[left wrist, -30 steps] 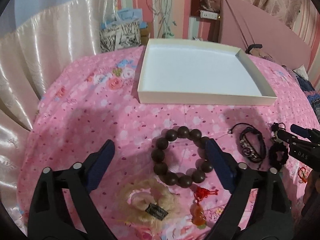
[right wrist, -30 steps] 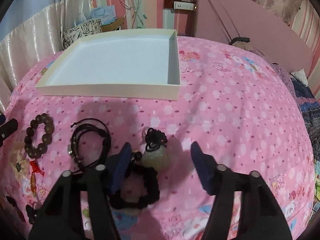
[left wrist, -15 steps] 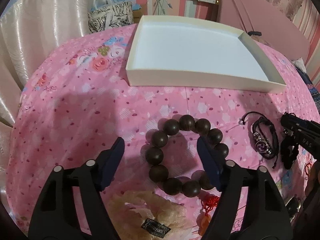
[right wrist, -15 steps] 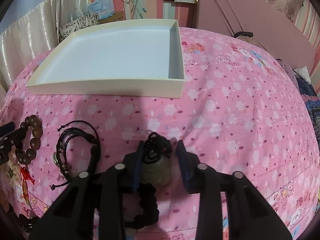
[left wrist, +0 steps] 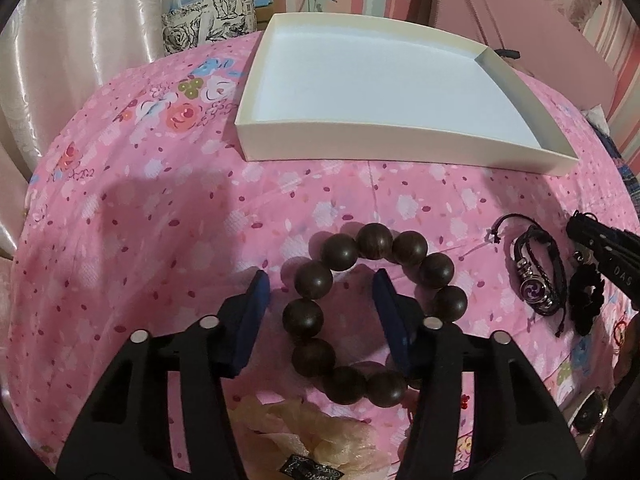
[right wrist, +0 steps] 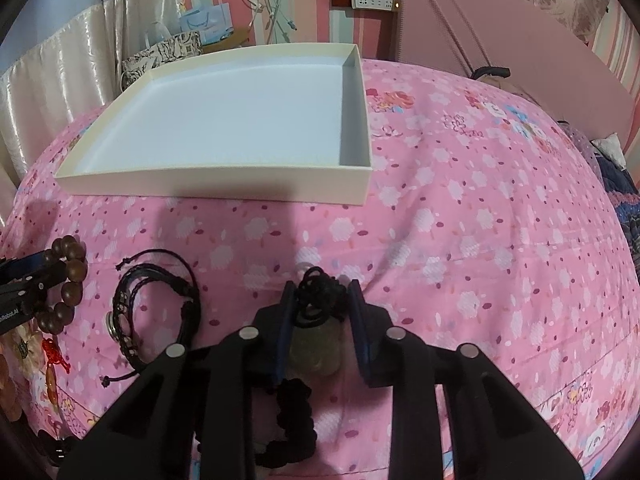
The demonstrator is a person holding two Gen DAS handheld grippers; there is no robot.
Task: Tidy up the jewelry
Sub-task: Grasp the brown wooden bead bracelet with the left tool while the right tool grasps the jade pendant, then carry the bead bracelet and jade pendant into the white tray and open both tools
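1. Bedspread (right wrist: 460, 216), pink and flower-printed, covered the bed beneath everything.
2. Shallow white cardboard box (left wrist: 400, 148) sat empty behind the jewelry.
3. Left tool (left wrist: 320, 308) was closing around one side of the dark wooden bead bracelet (left wrist: 372, 312), blue pads not yet touching.
4. Right tool (right wrist: 322, 320) was closing, pressing the pale green pendant with black knotted cord (right wrist: 318, 336).

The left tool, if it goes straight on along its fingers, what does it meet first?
Most likely the near left side of the wooden bead bracelet, which the closing left tool straddles, one finger inside the ring and one outside, then the pink bedspread beneath. The remaining gap is unclear.
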